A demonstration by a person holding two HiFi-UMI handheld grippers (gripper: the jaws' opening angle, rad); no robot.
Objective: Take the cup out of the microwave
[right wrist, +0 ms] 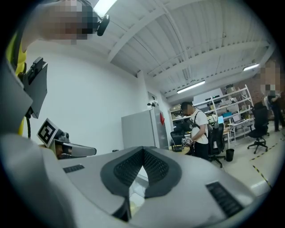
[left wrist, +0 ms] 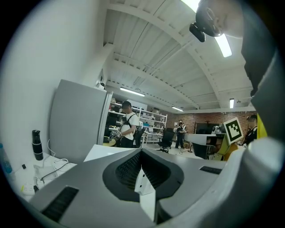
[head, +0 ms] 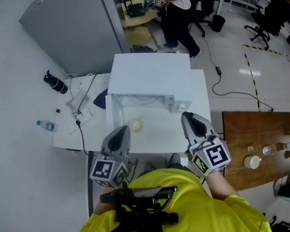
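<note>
Cup, seemingly upright, mouth up, at white microwave's open front

microwave smooth matt white | table glossy brown wood

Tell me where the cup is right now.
In the head view the cup sits on the white surface just before the open front of the microwave, left of centre, a little past the tip of the left tool.
</note>
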